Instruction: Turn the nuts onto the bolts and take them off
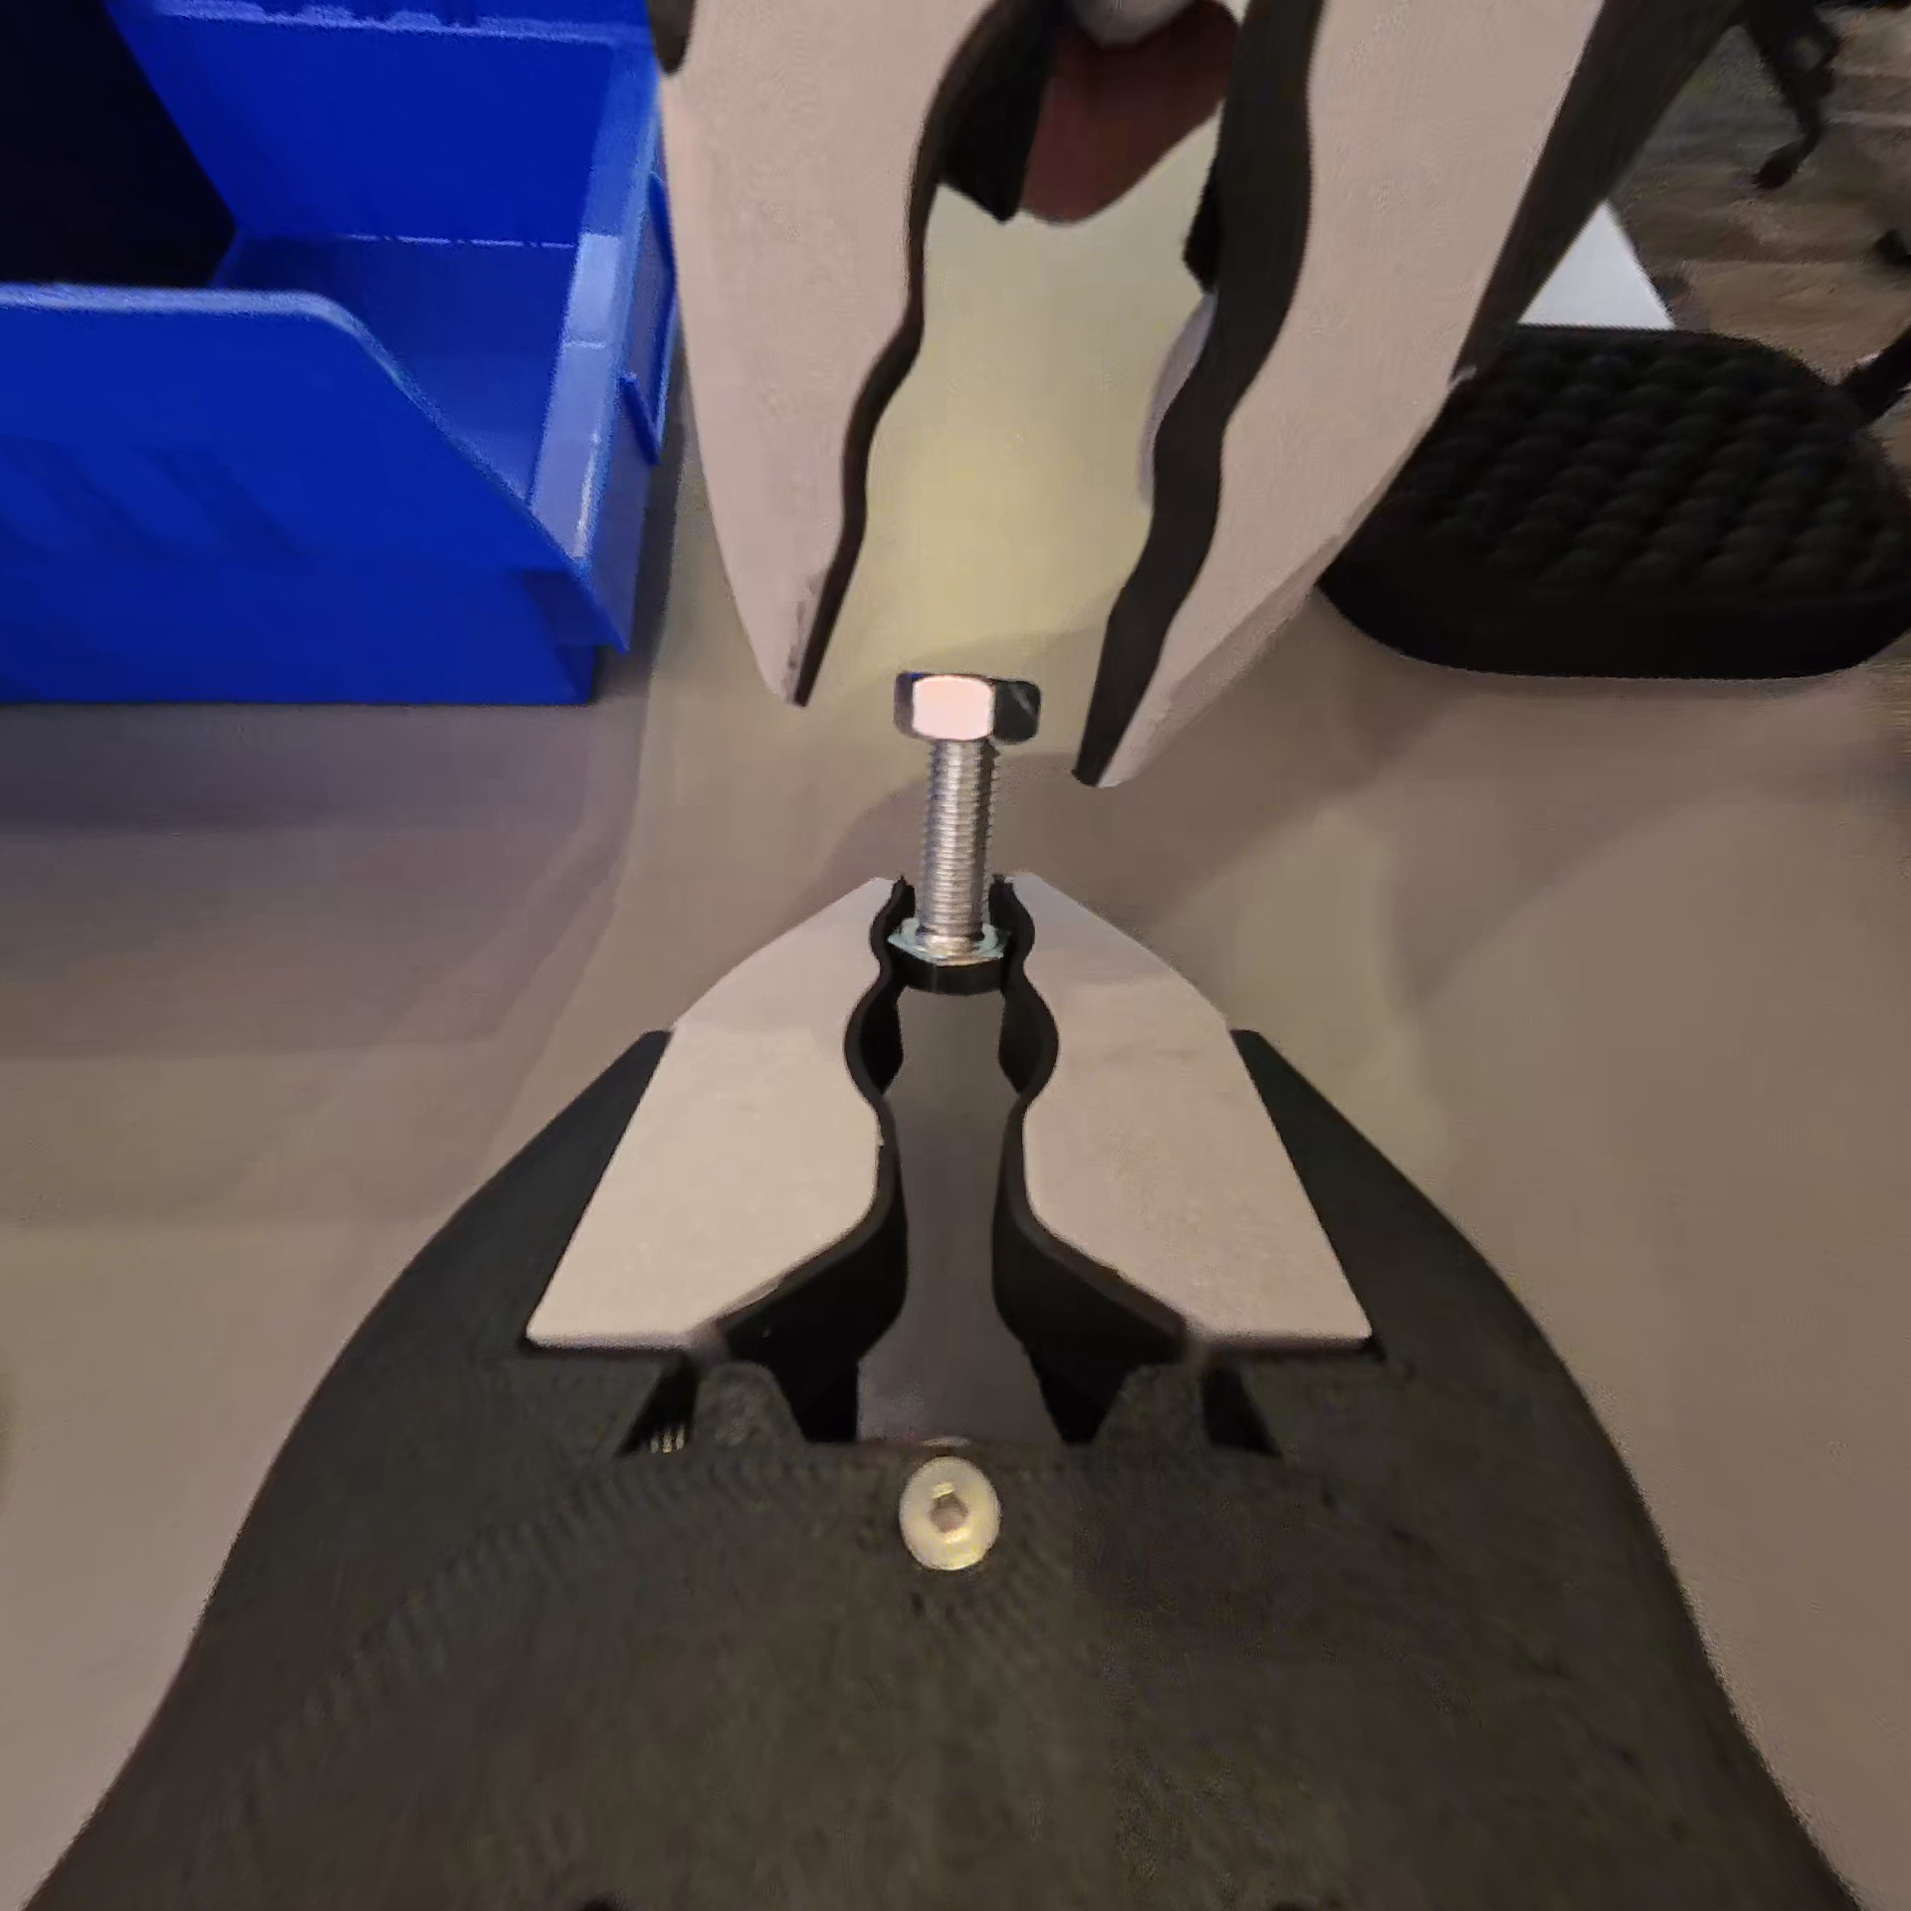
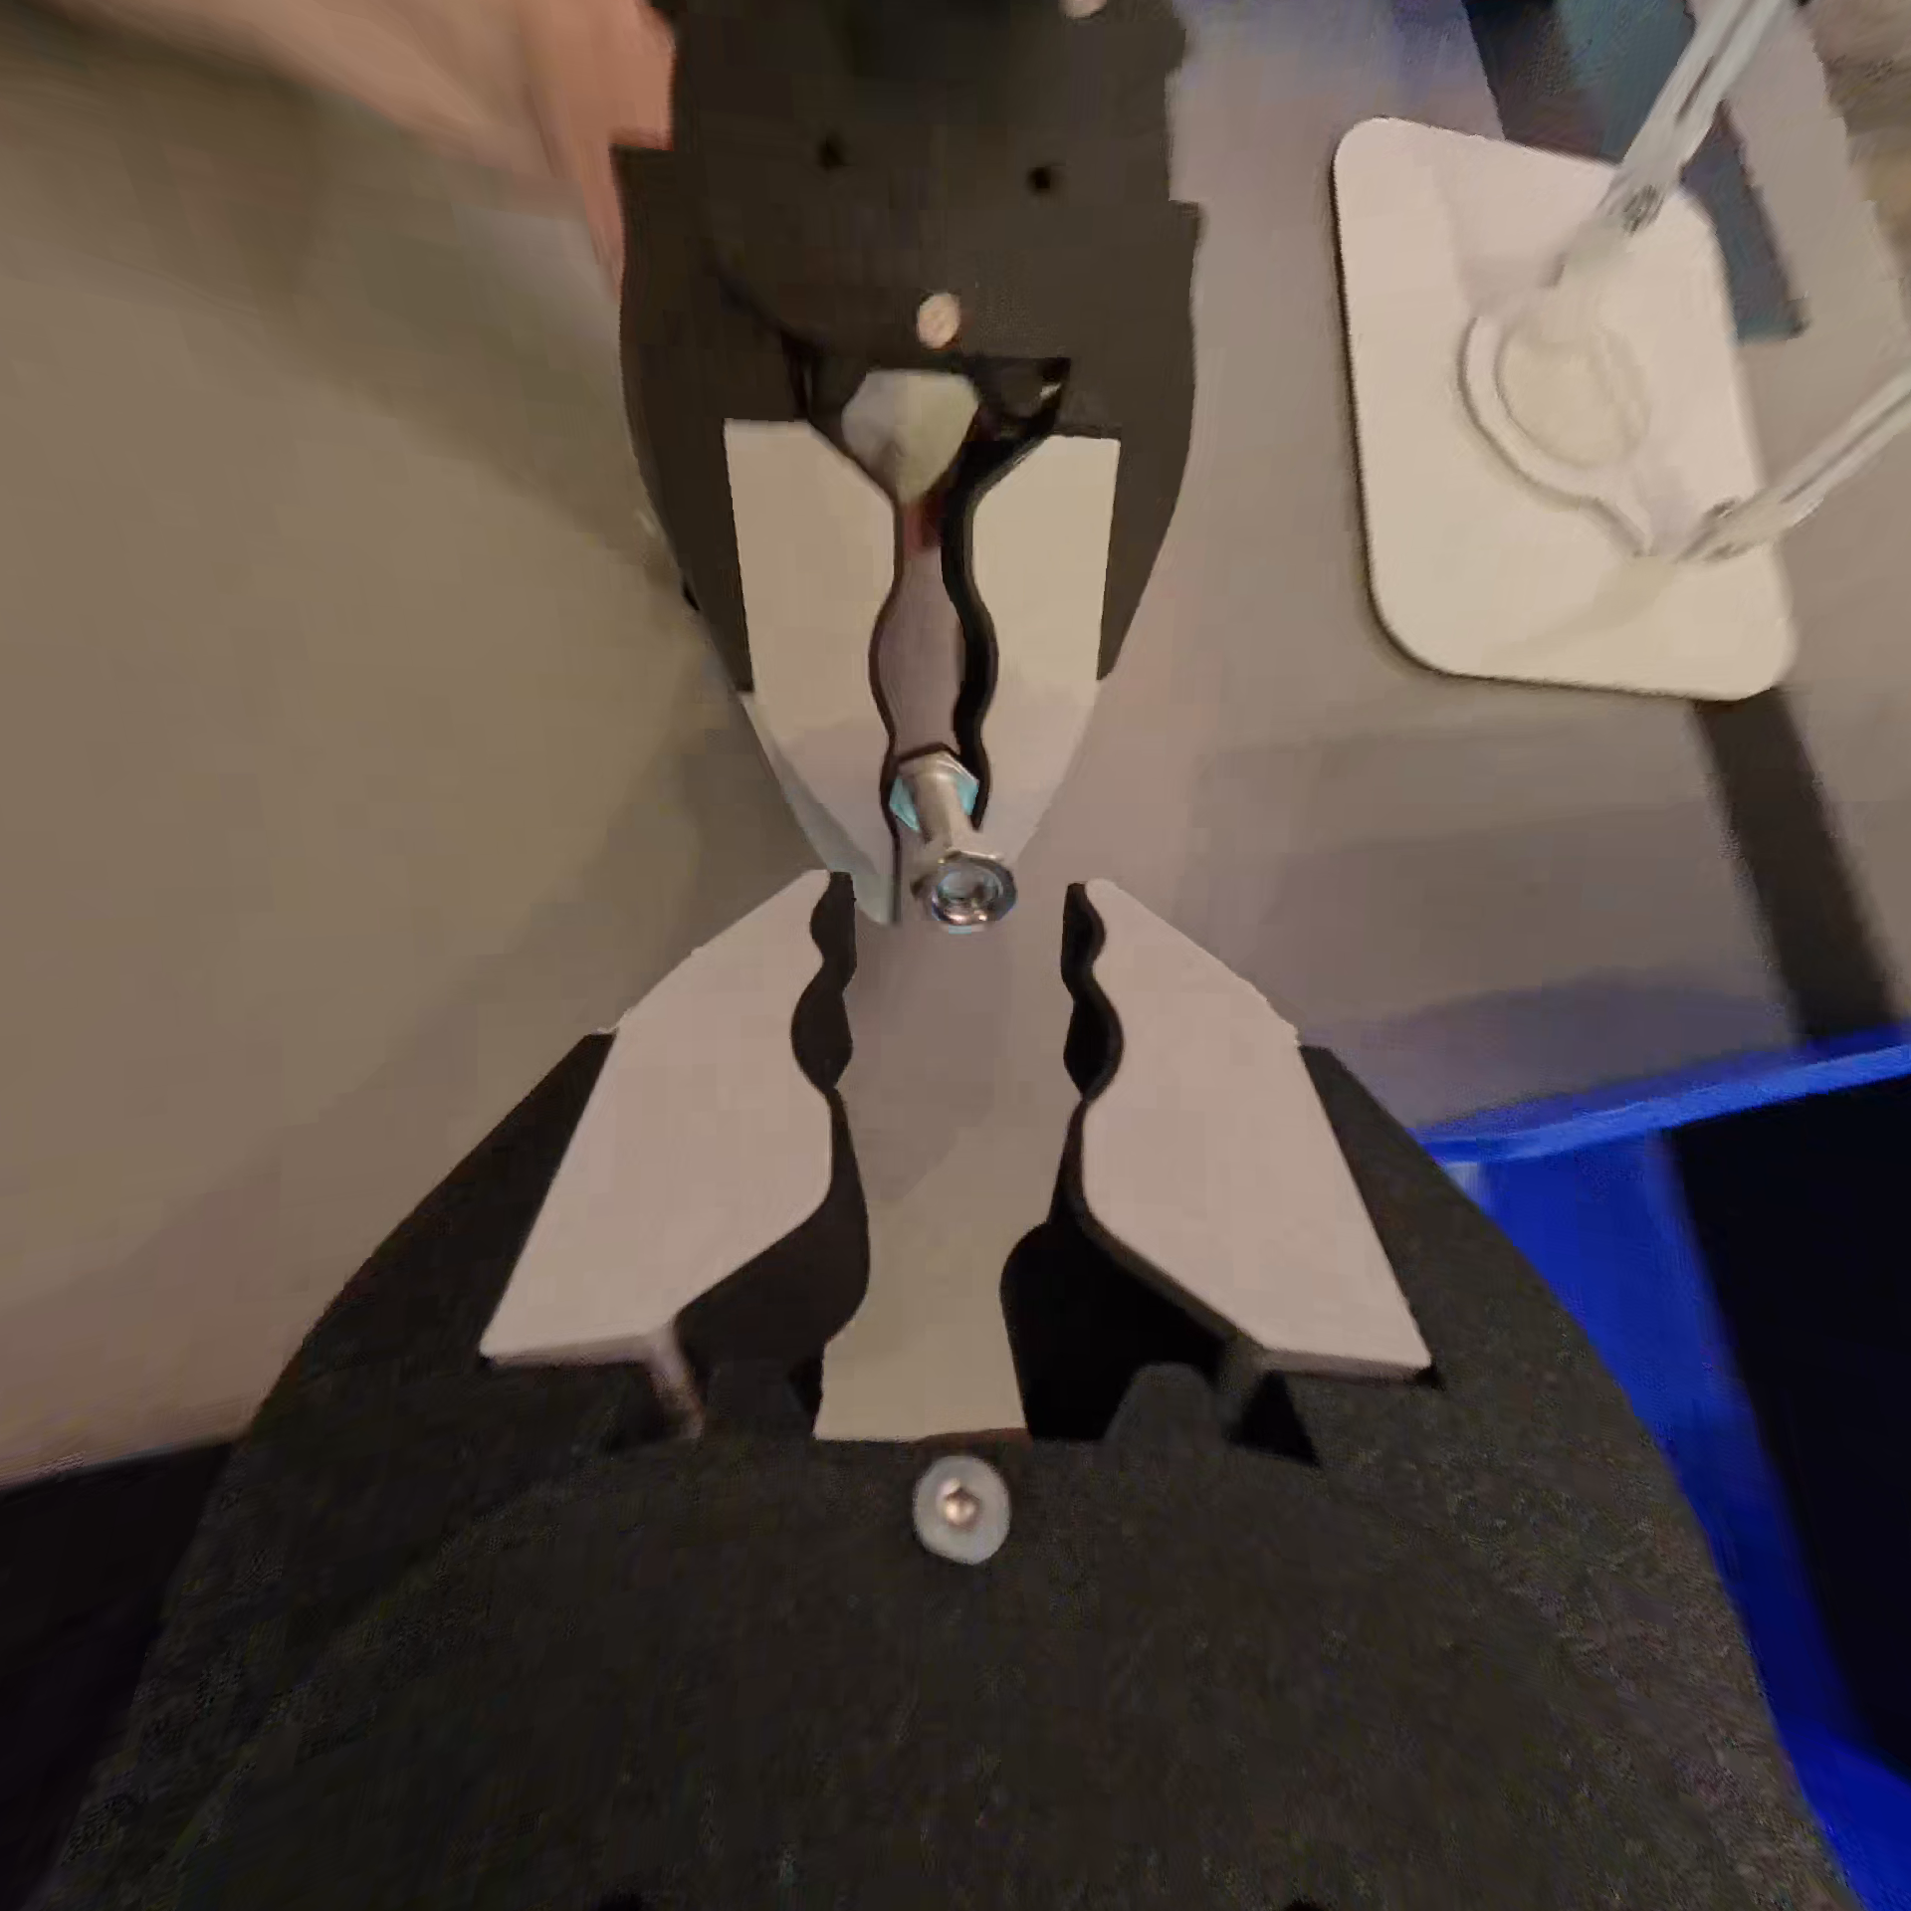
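A silver hex bolt [image 1: 960,827] is threaded through a nut [image 1: 943,943]. My left gripper [image 1: 946,900] is shut on the nut and holds the bolt pointing away from it over the beige table. The bolt's hex head [image 1: 962,708] sits between the fingertips of my right gripper [image 1: 946,729], which comes in from the far side, open, with a gap on both sides of the head. In the right wrist view the bolt head [image 2: 967,895] faces the camera between my right gripper's [image 2: 957,898] spread fingers. The left gripper [image 2: 931,817] is opposite, shut on the nut [image 2: 915,798].
A blue plastic bin [image 1: 310,465] stands on the table to the left of the left gripper and shows at the lower right in the right wrist view [image 2: 1613,1138]. A black mesh chair seat [image 1: 1613,496] is beyond the table edge. A white stand base [image 2: 1551,414] holds clear rods.
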Motion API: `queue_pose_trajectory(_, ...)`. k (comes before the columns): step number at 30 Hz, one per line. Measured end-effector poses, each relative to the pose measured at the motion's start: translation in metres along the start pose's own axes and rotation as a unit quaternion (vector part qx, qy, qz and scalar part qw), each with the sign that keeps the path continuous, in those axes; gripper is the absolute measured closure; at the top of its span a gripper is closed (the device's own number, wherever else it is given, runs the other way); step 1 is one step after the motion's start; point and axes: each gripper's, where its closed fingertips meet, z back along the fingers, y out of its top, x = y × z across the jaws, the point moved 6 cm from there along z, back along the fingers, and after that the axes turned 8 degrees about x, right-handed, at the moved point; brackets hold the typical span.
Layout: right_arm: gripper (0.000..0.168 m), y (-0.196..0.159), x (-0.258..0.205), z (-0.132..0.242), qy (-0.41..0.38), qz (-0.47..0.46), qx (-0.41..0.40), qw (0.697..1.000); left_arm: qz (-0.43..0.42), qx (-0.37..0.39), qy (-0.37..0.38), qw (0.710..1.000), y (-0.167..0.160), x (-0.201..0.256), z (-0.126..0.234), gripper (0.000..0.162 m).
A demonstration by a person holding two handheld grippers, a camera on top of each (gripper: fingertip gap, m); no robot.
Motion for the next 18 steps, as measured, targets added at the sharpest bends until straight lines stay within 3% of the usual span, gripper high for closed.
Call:
queue_pose_trajectory(5, 0.135, -0.007, 0.008, 0.005, 0.017, -0.222, 0.091, 0.971, -0.03, -0.006, 0.043, 0.999, 0.003, -0.002, 0.0, 0.147)
queue_pose_trajectory(8, 0.14, -0.01, 0.007, 0.003, 0.037, -0.278, 0.123, 0.952, -0.039, -0.008, 0.054, 0.998, 0.006, -0.001, 0.0, 0.147)
queue_pose_trajectory(13, 0.151, -0.01, 0.004, 0.0, 0.022, -0.256, 0.124, 0.958, -0.049, -0.024, 0.07, 0.996, 0.003, -0.003, -0.001, 0.147)
queue_pose_trajectory(18, 0.151, -0.001, -0.004, 0.002, 0.021, -0.099, 0.076, 0.992, -0.014, -0.016, 0.005, 1.0, 0.003, 0.003, 0.001, 0.147)
